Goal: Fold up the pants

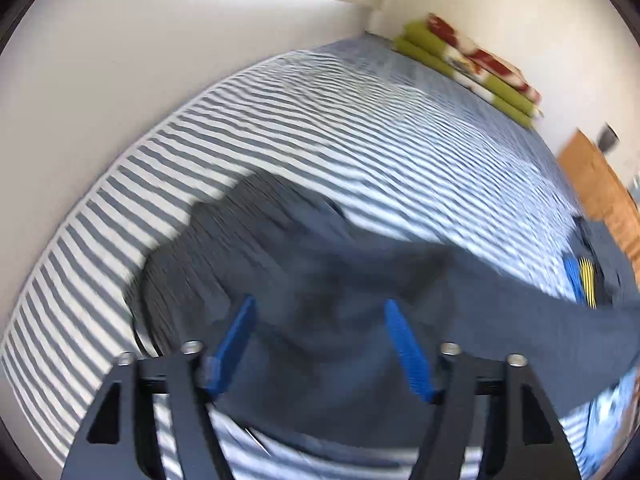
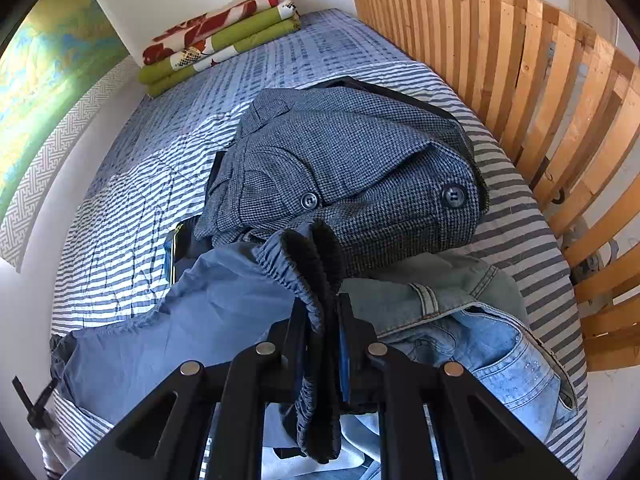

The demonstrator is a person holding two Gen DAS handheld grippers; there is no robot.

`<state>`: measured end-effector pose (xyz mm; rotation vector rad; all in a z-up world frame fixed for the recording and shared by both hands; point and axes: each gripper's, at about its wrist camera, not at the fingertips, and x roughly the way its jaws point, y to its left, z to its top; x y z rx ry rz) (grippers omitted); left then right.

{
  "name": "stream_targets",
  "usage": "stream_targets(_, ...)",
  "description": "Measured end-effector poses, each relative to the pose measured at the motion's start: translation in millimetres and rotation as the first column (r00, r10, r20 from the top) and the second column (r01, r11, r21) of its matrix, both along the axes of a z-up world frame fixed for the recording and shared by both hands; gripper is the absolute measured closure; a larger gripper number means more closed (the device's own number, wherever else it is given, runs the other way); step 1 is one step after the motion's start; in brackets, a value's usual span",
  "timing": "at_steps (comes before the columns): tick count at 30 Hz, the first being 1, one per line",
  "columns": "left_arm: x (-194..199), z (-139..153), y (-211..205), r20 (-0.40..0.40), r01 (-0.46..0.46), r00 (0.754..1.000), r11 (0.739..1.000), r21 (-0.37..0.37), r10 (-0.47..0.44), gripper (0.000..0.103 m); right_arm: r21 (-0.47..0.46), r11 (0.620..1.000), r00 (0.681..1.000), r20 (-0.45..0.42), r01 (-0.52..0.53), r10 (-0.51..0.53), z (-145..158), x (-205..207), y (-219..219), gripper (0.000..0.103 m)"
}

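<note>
Two grippers are at work on a pair of blue-grey pants [image 2: 224, 304] spread over a striped bed [image 2: 120, 216], and the fold looks barely begun. The right gripper [image 2: 324, 344] is clamped on the gathered elastic waistband [image 2: 316, 264], which bunches up between its pads and hangs down below them, while the rest of the pants trails away to the left across the bed. In the left wrist view the left gripper [image 1: 320, 344] has its blue fingers [image 1: 236, 340] set well apart over a blurred stretch of the same cloth, and nothing is pressed between them; the blur makes it hard to say which part of the pants lies under it. My reading is that this is the laying-out stage: one end is held and the other is not yet gripped. The next move probably calls for the left gripper to close on a leg end or the far side of the waistband, so both ends can be drawn taut and laid flat before the legs are brought together. A tweed jacket [image 2: 352, 152] and light jeans [image 2: 492, 344] crowd the right gripper, so the pants need room away from them. No brand, label or writing can be read anywhere.
</note>
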<state>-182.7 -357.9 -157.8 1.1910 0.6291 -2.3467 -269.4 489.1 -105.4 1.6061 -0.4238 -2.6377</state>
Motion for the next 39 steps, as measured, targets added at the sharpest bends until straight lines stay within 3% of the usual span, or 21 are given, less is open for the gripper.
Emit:
stream_targets(3, -27.7, -7.0, -50.6, 0.061, -0.06, 0.996, 0.998, -0.017, 0.061, 0.027, 0.001, 1.0, 0.999, 0.016, 0.029, -0.029, -6.4, 0.2, 5.1, 0.091)
stream_targets(5, -26.3, -19.1, -81.5, 0.085, -0.043, 0.996, 0.997, 0.059, 0.038, 0.025, 0.022, 0.999, 0.999, 0.022, 0.037, -0.037, -7.3, 2.6, 3.8, 0.091)
stream_targets(6, -29.8, -27.7, -89.9, 0.118, -0.041, 0.992, 0.997, 0.061, 0.034, 0.025, 0.034, 0.999, 0.999, 0.025, 0.038, -0.039, -8.0, 2.1, 1.7, 0.091)
stream_targets(9, -51.4, -55.9, -106.8, 0.235, 0.021, 0.972, 1.0, -0.001, -0.02, 0.024, 0.059, 0.997, 0.998, 0.028, 0.048, -0.05, -7.6, 2.3, -3.4, 0.091)
stream_targets(11, -51.9, -67.7, -110.7, 0.243, 0.028, 0.97, 1.0, -0.005, -0.026, 0.017, 0.077, 0.996, 0.998, 0.032, 0.05, -0.053, -7.3, 1.6, -7.7, 0.091)
stream_targets(13, -39.5, -81.1, -113.9, 0.217, 0.014, 0.976, 0.997, 0.076, -0.03, 0.016, 0.093, 0.994, 0.998, 0.037, 0.051, -0.055, -7.2, 0.3, -11.4, 0.091)
stream_targets(14, -35.7, -85.6, -112.0, 0.214, 0.011, 0.976, 0.997, 0.074, -0.026, 0.015, 0.098, 0.994, 0.998, 0.039, 0.052, -0.056, -6.8, -0.4, -12.7, 0.091)
stream_targets(16, -35.6, -84.2, -104.1, 0.199, 0.021, 0.979, 0.999, 0.047, -0.03, 0.018, 0.103, 0.993, 0.997, 0.039, 0.058, -0.062, -6.3, -1.2, -14.6, 0.091)
stream_targets(19, -29.2, -75.3, -98.5, 0.167, 0.02, 0.985, 0.999, 0.049, -0.028, 0.052, 0.105, 0.992, 0.997, 0.036, 0.064, -0.068, -4.4, 1.8, -16.8, 0.091)
stream_targets(20, -26.1, -70.4, -94.5, 0.155, 0.025, 0.987, 0.997, 0.068, -0.035, 0.07, 0.106, 0.992, 0.997, 0.034, 0.065, -0.069, -3.3, 3.2, -17.3, 0.091)
stream_targets(24, -18.3, -50.9, -67.9, 0.161, 0.083, 0.984, 0.996, -0.017, -0.079, 0.084, 0.09, 0.993, 0.997, 0.018, 0.074, -0.076, 4.7, 10.6, -17.1, 0.091)
stream_targets(31, 22.2, 5.7, -87.8, 0.072, -0.019, 0.997, 0.999, -0.03, 0.022, 0.086, 0.075, 0.996, 0.998, -0.036, 0.049, -0.047, 33.0, 22.5, -30.3, 0.091)
stream_targets(34, 38.3, 32.2, -104.1, 0.054, -0.074, 0.996, 0.995, -0.068, 0.078, 0.086, 0.055, 0.998, 0.997, -0.077, 0.021, -0.016, 52.4, 27.2, -42.9, 0.091)
stream_targets(37, 36.3, 38.0, -136.9, 0.048, -0.165, 0.985, 0.985, -0.045, 0.167, 0.085, 0.026, 1.0, 0.996, -0.093, -0.014, 0.016, 61.1, 23.9, -59.1, 0.091)
stream_targets(39, 20.1, 27.2, -155.1, 0.127, -0.229, 0.962, 0.968, -0.107, 0.241, 0.066, 0.032, 0.999, 0.996, -0.078, -0.03, 0.032, 55.1, 14.3, -73.1, 0.091)
